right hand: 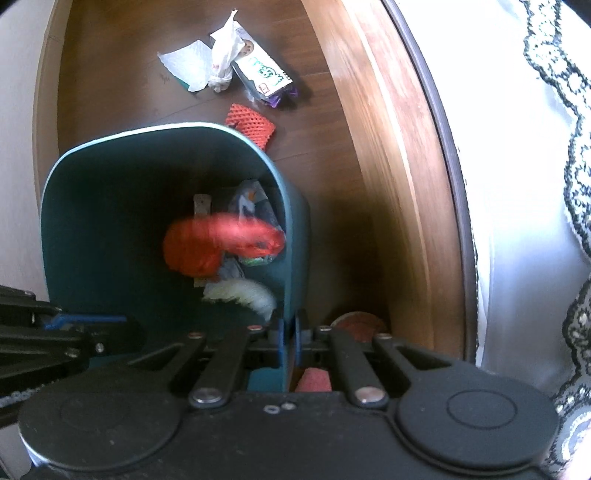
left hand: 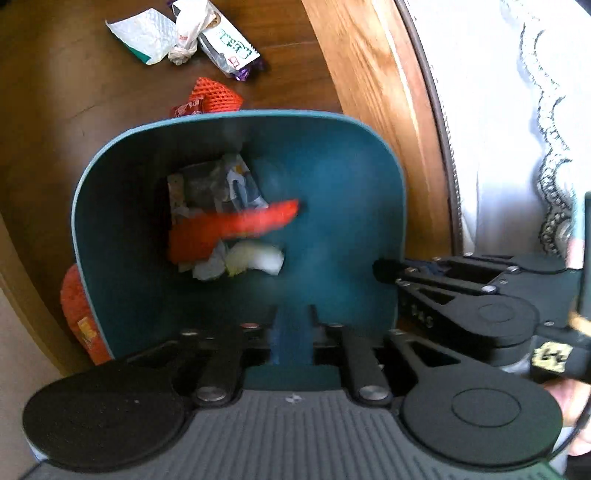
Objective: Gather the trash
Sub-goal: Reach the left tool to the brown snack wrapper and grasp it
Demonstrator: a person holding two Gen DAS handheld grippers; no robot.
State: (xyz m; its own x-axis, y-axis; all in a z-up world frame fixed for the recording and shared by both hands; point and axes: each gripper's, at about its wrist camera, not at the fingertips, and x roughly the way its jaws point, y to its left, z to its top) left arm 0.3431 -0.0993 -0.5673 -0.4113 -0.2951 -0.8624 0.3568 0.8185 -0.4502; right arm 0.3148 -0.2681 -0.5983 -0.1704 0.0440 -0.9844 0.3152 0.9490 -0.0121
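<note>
A teal trash bin point(left hand: 332, 155) point(right hand: 110, 177) is tilted with its mouth toward the cameras. Inside lie an orange foam net point(left hand: 236, 225) point(right hand: 221, 240), wrappers point(left hand: 225, 184) and a white crumpled piece point(left hand: 255, 258) point(right hand: 247, 291). My left gripper point(left hand: 293, 332) is shut on the bin's near rim. My right gripper point(right hand: 290, 339) is shut on the bin's right rim, and it shows at the bin's side in the left wrist view point(left hand: 384, 271). On the wooden floor beyond lie a white tissue point(left hand: 144, 33) point(right hand: 188, 66), a knotted white bag point(left hand: 188, 33) point(right hand: 223, 48), a snack wrapper point(left hand: 232, 48) point(right hand: 264, 70) and another orange net point(left hand: 218, 96) point(right hand: 253, 123).
A wooden bed frame point(left hand: 380, 85) point(right hand: 388, 129) runs along the right, with white lace-trimmed bedding point(left hand: 517, 110) point(right hand: 535, 147) over it. Another orange net point(left hand: 79, 314) lies left of the bin, and a red item point(right hand: 358, 326) lies right of it. A pale wall point(right hand: 18, 110) borders the left.
</note>
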